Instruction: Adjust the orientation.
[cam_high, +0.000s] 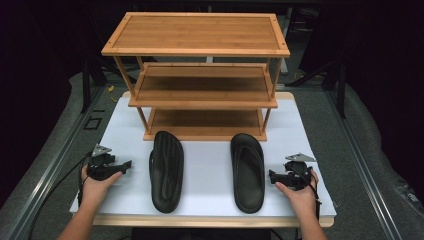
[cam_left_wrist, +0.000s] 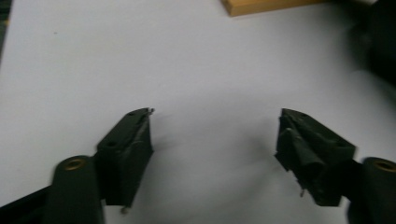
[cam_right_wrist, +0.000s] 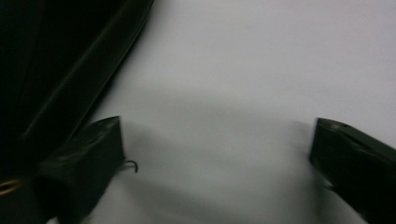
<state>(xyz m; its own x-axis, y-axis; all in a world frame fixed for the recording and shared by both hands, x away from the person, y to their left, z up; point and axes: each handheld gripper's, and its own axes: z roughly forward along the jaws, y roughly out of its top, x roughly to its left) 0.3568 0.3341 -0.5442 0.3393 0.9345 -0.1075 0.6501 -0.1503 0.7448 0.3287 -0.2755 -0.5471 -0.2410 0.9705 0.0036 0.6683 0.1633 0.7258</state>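
At lower left the left hand-held gripper (cam_high: 127, 164) rests released beside the left slipper (cam_high: 166, 170); at lower right the right hand-held gripper (cam_high: 271, 176) rests released beside the right slipper (cam_high: 247, 171).

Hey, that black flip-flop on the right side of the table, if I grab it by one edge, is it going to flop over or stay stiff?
The right flip-flop looks like thick moulded foam, so it is probably light and would bend only slightly. It lies flat on the white table, so it is unlikely to roll. Its matte surface should grip reasonably well.

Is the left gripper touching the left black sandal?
Apart. In the high view the left gripper points toward the left black sandal, with a strip of white table showing between them; its jaws are open.
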